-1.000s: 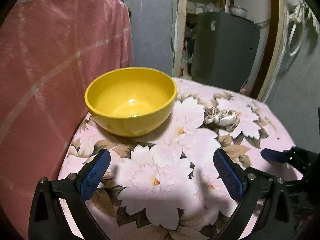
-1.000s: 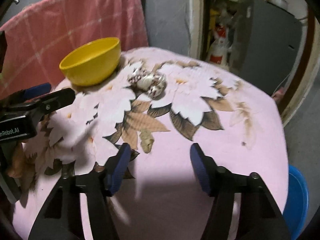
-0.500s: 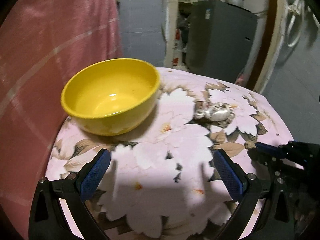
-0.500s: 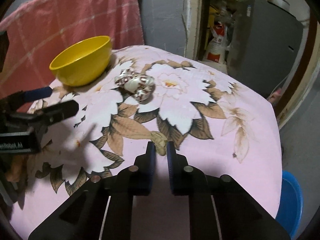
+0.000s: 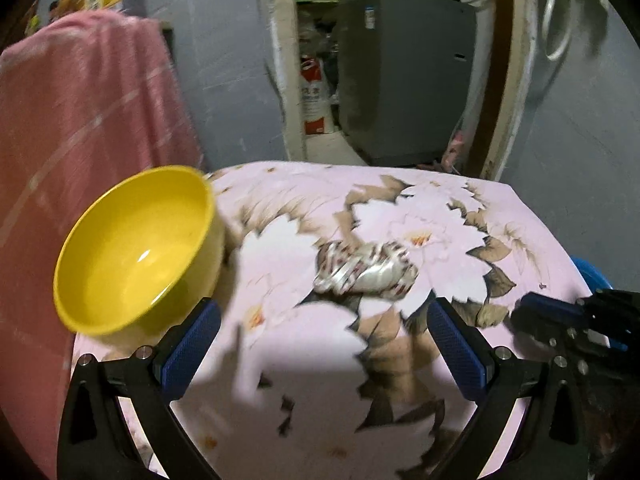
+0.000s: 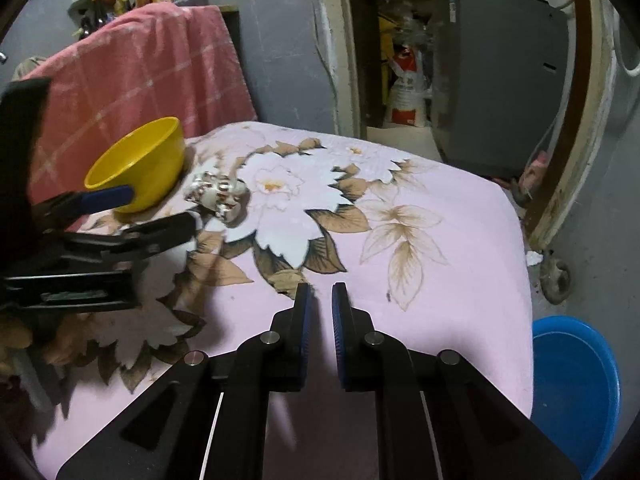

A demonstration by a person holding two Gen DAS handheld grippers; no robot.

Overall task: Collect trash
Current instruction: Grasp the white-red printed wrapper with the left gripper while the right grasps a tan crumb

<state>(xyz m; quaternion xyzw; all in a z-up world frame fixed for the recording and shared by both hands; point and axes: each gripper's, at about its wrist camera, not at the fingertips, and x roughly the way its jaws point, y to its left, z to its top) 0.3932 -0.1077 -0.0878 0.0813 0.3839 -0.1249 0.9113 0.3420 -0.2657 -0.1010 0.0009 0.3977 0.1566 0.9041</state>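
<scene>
Closest to me, my right tongs are nearly pressed together with only a thin slit between the blue pads, low over the pink part of the flowered worktop; whether a small brownish scrap sits between the tips I cannot tell. My left tongs are spread wide and hold nothing. Just ahead of them, in line with the gap between their pads, the crumpled silvery wrapper lies on a white blossom of the cloth. Left of it, close by, stands the yellow bowl, nothing visible inside it. Behind the bowl hangs a pink checked blanket. Off the worktop's right edge, lower down, is a blue basin.
</scene>
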